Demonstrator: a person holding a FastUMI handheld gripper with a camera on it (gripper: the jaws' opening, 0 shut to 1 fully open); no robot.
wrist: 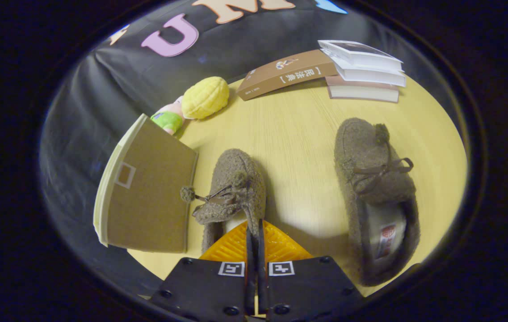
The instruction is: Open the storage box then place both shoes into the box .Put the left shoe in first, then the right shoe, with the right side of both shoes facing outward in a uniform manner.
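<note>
Probably a cloth-walled booth [79,112], tabletop [298,134]

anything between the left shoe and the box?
Nothing visible. The hand-held gripper is closed on the left shoe's rim, and the storage box stands right beside that shoe, touching or nearly so. Its brown lid side faces the shoe, apparently still closed.

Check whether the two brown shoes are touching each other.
Apart. The gripper view shows bare table between the left shoe and right shoe; the gripper is shut on the left shoe.
</note>
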